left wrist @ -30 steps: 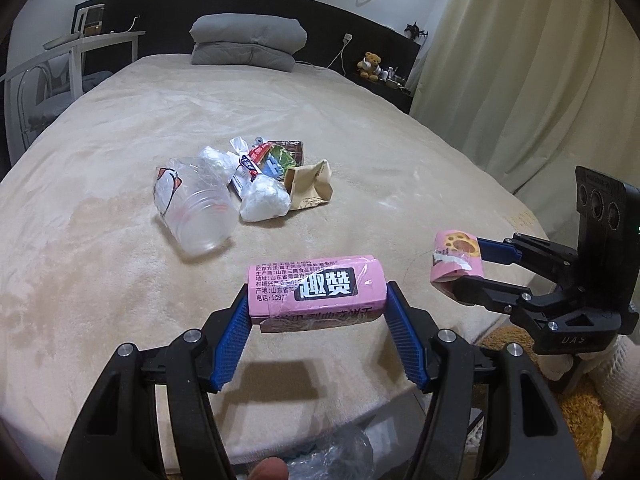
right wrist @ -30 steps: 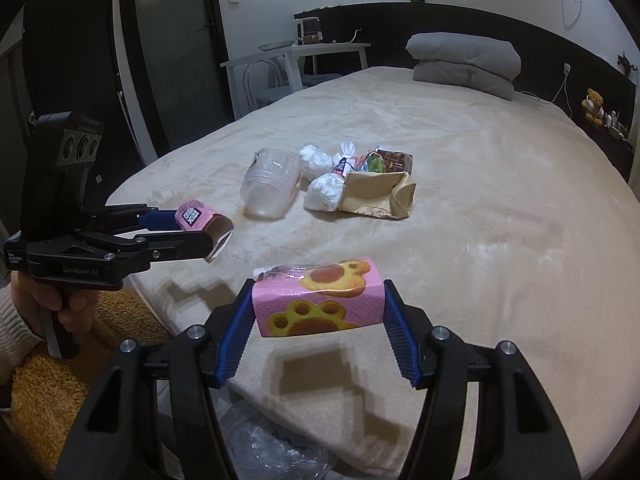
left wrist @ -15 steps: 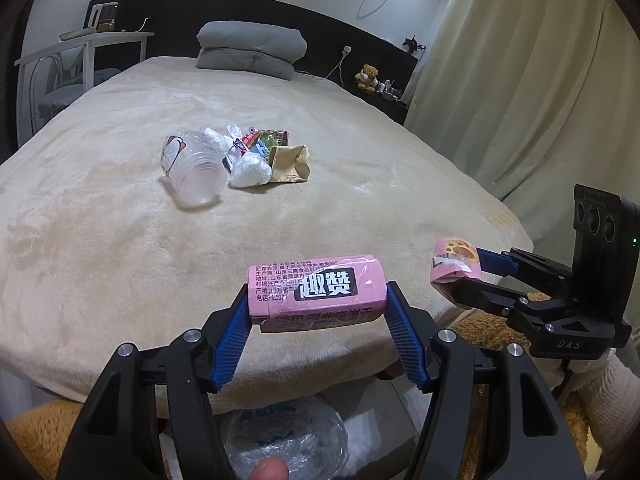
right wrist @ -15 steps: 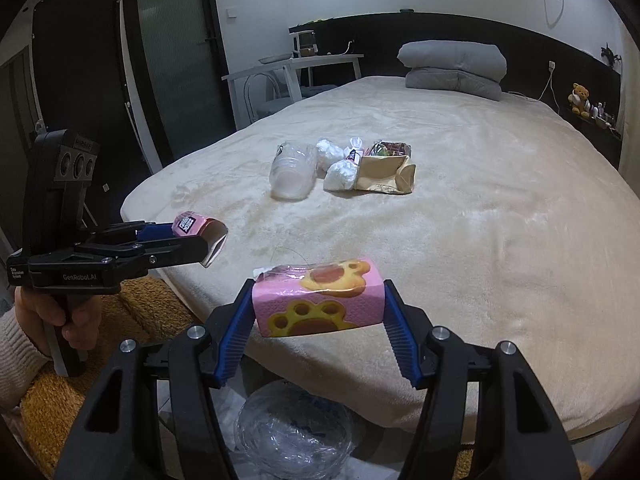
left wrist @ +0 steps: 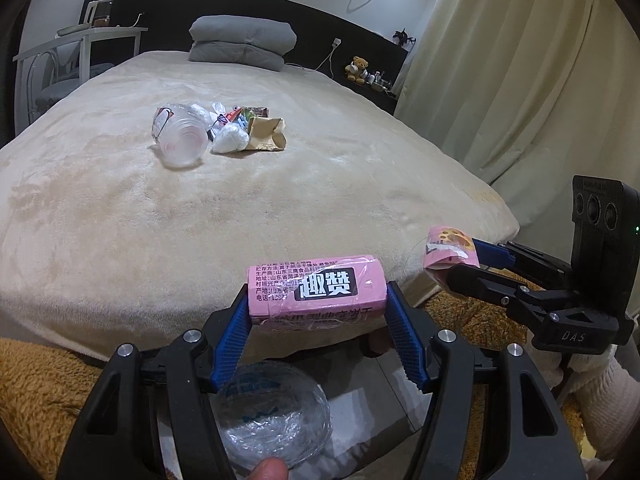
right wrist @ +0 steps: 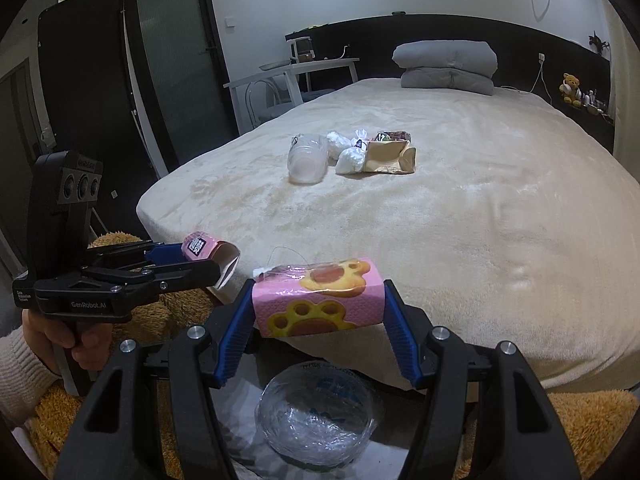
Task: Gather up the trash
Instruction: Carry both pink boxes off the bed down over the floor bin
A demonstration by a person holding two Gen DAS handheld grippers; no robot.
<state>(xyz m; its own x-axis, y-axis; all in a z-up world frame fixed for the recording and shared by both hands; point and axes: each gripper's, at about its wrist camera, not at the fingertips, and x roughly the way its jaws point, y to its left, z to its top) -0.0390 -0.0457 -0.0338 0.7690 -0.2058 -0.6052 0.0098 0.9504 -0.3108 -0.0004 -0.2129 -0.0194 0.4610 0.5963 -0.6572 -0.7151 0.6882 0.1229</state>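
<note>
Left gripper (left wrist: 318, 312) closed on a pink snack box (left wrist: 316, 290), gripped end to end, long axis crosswise between the blue pads, black label facing up. Right gripper (right wrist: 320, 312) likewise closed on a second pink box with paw prints (right wrist: 318, 302), also held across its length, a strip of loose clear wrap trailing off its left end. Both boxes carried clear of the bed (left wrist: 120, 240), just past its near edge. Bin lined with a clear plastic bag (right wrist: 316, 416) directly below and slightly nearer than both loads, mouth open upward, seen between the fingers of each gripper in the two wrist views. Judged: drop-off step in hand; the bin lies straight down from both boxes, neither hand clearly nearer, so either could release first. Crosswise boxes appear to fit within the mouth, though the margin cannot be confirmed. Risk noted: two boxes close side by side over one opening, possible knock on release; trailing wrap may snag. Remaining on the bed, well apart from both grippers toward the middle: clear plastic cup (left wrist: 180, 140) on its side, white crumpled bags (left wrist: 230, 142), torn brown paper carton (left wrist: 266, 134), coloured wrappers (left wrist: 250, 114) behind. Collection judged partly done.
</note>
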